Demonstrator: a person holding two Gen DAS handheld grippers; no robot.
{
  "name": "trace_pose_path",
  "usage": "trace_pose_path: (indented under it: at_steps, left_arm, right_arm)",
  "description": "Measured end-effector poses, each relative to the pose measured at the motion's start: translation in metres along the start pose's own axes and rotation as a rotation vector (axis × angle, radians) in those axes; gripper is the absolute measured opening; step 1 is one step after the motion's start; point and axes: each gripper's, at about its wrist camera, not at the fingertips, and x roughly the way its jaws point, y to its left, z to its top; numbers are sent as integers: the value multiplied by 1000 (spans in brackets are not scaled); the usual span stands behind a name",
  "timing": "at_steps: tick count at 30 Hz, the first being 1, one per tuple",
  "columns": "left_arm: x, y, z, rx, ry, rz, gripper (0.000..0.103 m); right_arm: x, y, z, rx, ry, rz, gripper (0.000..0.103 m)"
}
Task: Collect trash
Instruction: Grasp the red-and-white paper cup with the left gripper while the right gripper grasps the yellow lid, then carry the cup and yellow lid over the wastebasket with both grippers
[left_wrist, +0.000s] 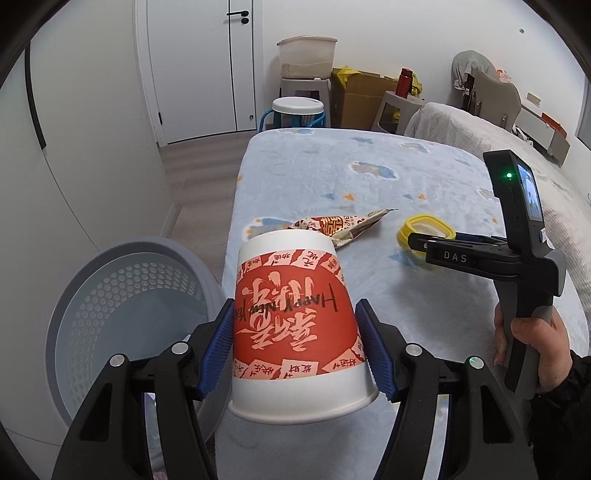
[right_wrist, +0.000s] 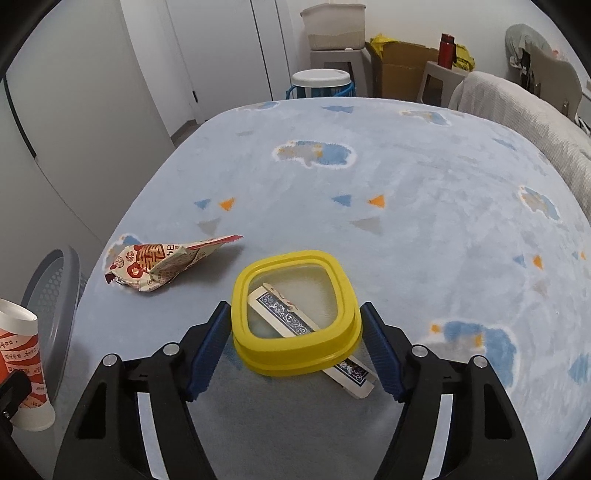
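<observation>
A blanket-covered bed (right_wrist: 369, 177) is spread beyond both sets of jaws. A grey perforated bin (left_wrist: 122, 295) is seen left of the left gripper (left_wrist: 295, 347), whose jaws are clenched on an upside-down red-and-white paper cup (left_wrist: 295, 325). A crumpled snack wrapper (right_wrist: 159, 266) lies ahead-left of the right gripper (right_wrist: 295, 347). A yellow-rimmed lid (right_wrist: 295, 314), over a card packet (right_wrist: 291, 317), sits between the right jaws, which are not yet pressed against it.

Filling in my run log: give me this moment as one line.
left gripper: shut on paper cup | right gripper: open, fingers either side of yellow lid | snack wrapper: on blanket | basket: beside bed
</observation>
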Motion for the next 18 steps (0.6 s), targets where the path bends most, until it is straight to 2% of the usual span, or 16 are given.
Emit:
trace_pose_path:
  at_steps: [9,18]
  left_arm:
    - [-7,16,-4,-48,-10,26,63]
    - [-26,56,-16,-114,-39,112,63]
  right_arm:
    - [-39,8,6,21,-82,49,68]
    - [-75,58,1,-35,-134,150,69]
